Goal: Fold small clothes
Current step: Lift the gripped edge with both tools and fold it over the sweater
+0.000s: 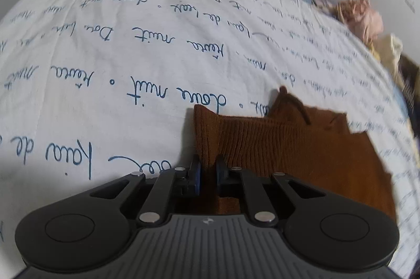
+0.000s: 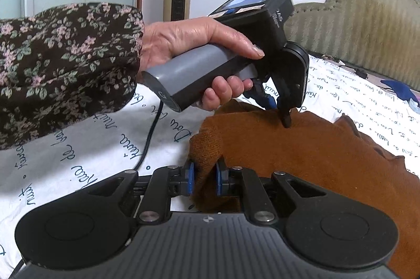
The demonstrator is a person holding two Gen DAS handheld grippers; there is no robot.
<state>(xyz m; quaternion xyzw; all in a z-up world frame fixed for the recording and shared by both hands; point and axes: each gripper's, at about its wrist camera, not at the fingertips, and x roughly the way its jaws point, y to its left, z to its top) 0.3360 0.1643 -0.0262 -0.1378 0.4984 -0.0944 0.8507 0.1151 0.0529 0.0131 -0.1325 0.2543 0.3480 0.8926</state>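
Two grippers clamp the brown knit (image 1: 302, 147): left gripper (image 1: 208, 168) on its edge, right gripper (image 2: 205, 174) on a fold.

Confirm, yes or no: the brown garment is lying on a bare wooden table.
No, the brown garment lies on a white bedsheet printed with blue handwriting, not on wood.

The brown garment (image 2: 302, 160) runs off the right edge behind the gripper body; the bedside clothes pile (image 1: 362, 19) is blurred.
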